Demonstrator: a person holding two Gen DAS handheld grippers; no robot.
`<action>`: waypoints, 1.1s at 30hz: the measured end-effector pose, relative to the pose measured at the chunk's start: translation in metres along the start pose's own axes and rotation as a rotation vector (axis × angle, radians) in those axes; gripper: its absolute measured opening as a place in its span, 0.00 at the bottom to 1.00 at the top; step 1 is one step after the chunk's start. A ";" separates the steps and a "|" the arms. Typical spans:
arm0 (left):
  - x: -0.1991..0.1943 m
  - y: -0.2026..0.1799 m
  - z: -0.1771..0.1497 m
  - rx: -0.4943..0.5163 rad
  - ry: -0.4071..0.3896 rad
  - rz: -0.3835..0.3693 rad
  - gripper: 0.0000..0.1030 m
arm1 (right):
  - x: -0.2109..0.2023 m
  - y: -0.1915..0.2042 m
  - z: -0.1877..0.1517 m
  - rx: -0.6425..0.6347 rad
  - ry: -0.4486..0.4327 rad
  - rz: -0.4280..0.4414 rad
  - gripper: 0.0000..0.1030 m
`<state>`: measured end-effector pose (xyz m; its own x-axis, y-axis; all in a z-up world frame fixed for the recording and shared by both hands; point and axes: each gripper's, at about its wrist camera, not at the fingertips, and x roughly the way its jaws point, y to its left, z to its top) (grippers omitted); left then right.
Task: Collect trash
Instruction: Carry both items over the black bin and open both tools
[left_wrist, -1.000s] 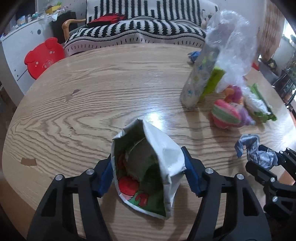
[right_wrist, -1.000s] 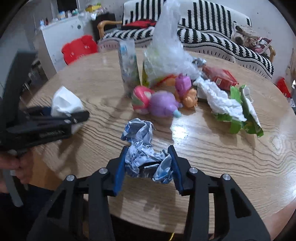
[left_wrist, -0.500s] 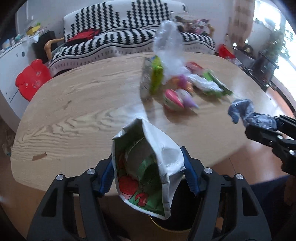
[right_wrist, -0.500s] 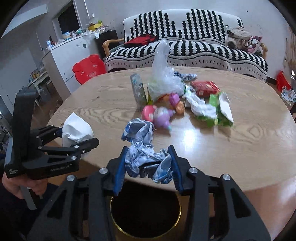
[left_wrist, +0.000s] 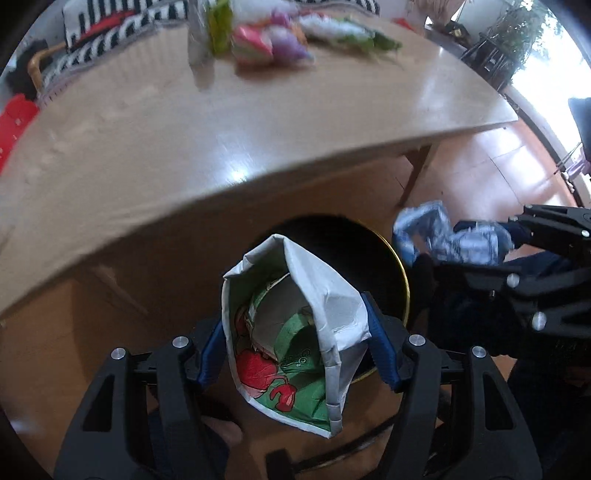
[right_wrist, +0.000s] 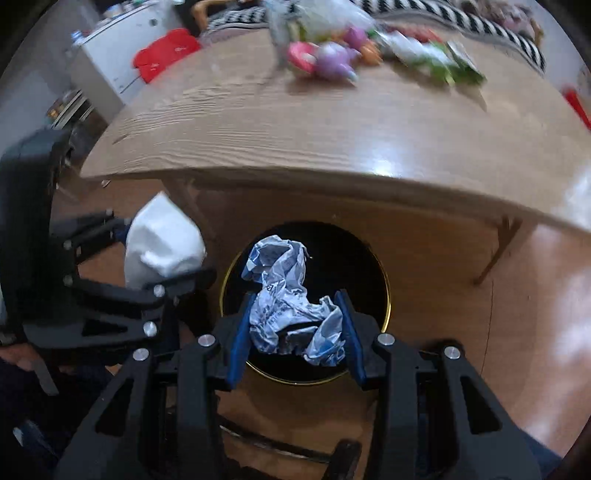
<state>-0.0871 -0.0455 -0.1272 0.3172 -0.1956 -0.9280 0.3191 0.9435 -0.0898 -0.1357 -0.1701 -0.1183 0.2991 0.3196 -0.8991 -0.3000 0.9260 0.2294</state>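
We've swung both tongs off the tabletop (right_wrist: 332, 122) & over the gold-rimmed bin (right_wrist: 384, 291). Left tongs (left_wrist: 295, 350) pinch the white snack bag (left_wrist: 291, 332); right tongs (right_wrist: 295, 328) pinch the crumpled blue-white wrapper (right_wrist: 288, 306). Drop comes next, we reckon; more trash left up top.

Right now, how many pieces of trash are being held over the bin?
2. The white snack bag sits in the left gripper, the crumpled blue wrapper in the right gripper, both above the black bin.
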 end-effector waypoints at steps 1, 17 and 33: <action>0.004 0.000 0.001 -0.012 0.010 -0.016 0.63 | 0.001 -0.003 0.000 0.018 0.007 0.003 0.42; 0.011 -0.005 0.002 -0.026 0.006 -0.001 0.68 | -0.003 -0.010 0.012 0.073 0.000 0.040 0.49; -0.015 -0.016 0.013 0.008 -0.062 -0.009 0.82 | -0.034 -0.009 0.024 0.054 -0.136 -0.028 0.80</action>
<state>-0.0856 -0.0613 -0.1074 0.3686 -0.2200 -0.9032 0.3293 0.9395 -0.0945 -0.1214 -0.1846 -0.0806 0.4272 0.3148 -0.8476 -0.2416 0.9431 0.2285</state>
